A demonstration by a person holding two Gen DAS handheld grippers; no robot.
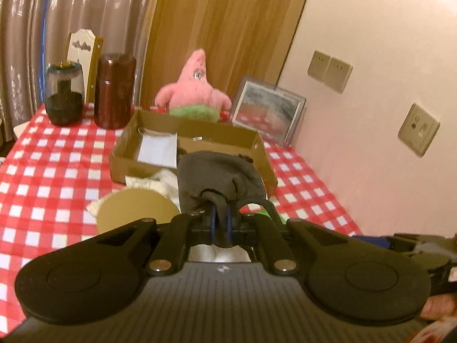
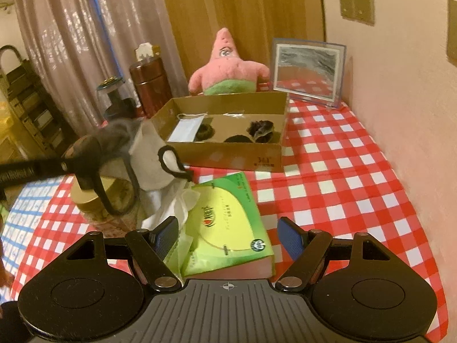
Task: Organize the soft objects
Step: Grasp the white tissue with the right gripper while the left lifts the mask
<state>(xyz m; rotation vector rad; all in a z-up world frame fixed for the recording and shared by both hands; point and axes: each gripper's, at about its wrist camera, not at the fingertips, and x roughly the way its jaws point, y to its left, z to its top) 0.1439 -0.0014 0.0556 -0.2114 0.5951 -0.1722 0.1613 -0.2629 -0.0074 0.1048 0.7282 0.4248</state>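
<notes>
Red-checked tablecloth point(image 2: 328, 154) carries your open brown cardboard box point(image 2: 228, 157), already holding a white face mask point(image 2: 187, 128) and 3 dark soft pieces. Your left gripper point(image 1: 221, 220) is clamped on a dark grey fabric mask point(image 1: 211, 174) at the box's 6 o'clock side, not yet boxed; your right gripper point(image 2: 228, 237) waits wide and empty.

Warm, dim indoor light casts your views orange-pink; fisheye bending curves the wall point(image 1: 371, 57) and curtains point(image 1: 42, 28) at the edges, and the grey mask point(image 2: 120, 140) smears with motion blur.
</notes>
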